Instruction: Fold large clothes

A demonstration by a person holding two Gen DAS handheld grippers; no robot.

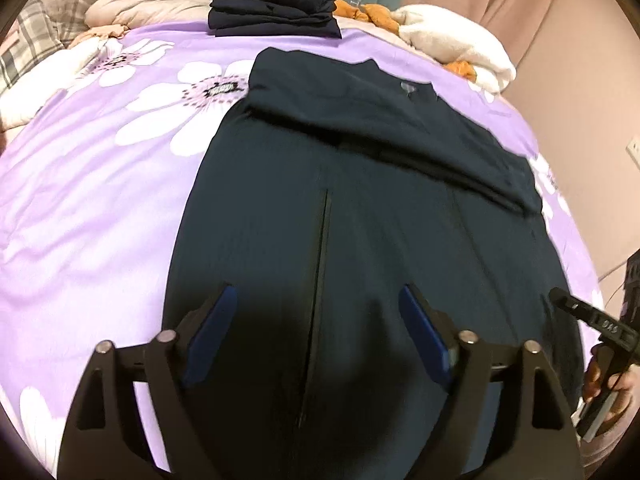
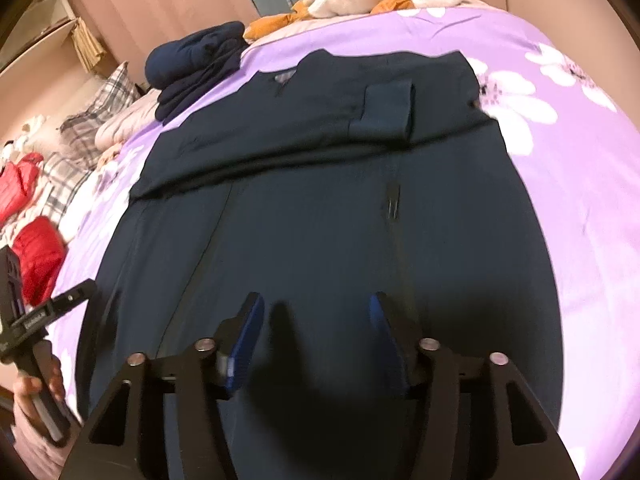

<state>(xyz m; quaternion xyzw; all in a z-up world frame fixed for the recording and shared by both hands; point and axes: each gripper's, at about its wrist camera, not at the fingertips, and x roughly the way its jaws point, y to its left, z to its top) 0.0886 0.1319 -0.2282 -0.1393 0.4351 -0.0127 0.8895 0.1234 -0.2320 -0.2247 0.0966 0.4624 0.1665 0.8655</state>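
A folded navy stack [image 1: 274, 0] is seen at the far edge of the bed, just beyond the jacket's collar, with a white towel [image 1: 456, 46] and orange cloth [image 1: 362, 10] beside it. Plaid pillows [image 2: 100, 108] and red items [image 2: 36, 256] are seen off to the left in the right wrist view. Nothing is laid on the lower half of the jacket.

The dark navy jacket [image 1: 360, 220] is spread flat on the purple floral sheet [image 1: 100, 200], zipper running down its middle. Both sleeves are folded across the chest, one cuff [image 2: 386, 110] lying on top.

The left gripper [image 1: 318, 304] is held above the hem, jaws wide apart, nothing between them. The right gripper [image 2: 316, 316] is likewise held with jaws apart and empty over the cloth. Each tool is gripped by a hand [image 2: 38, 392].

Bare sheet is left on both sides of the jacket, wider on the left.
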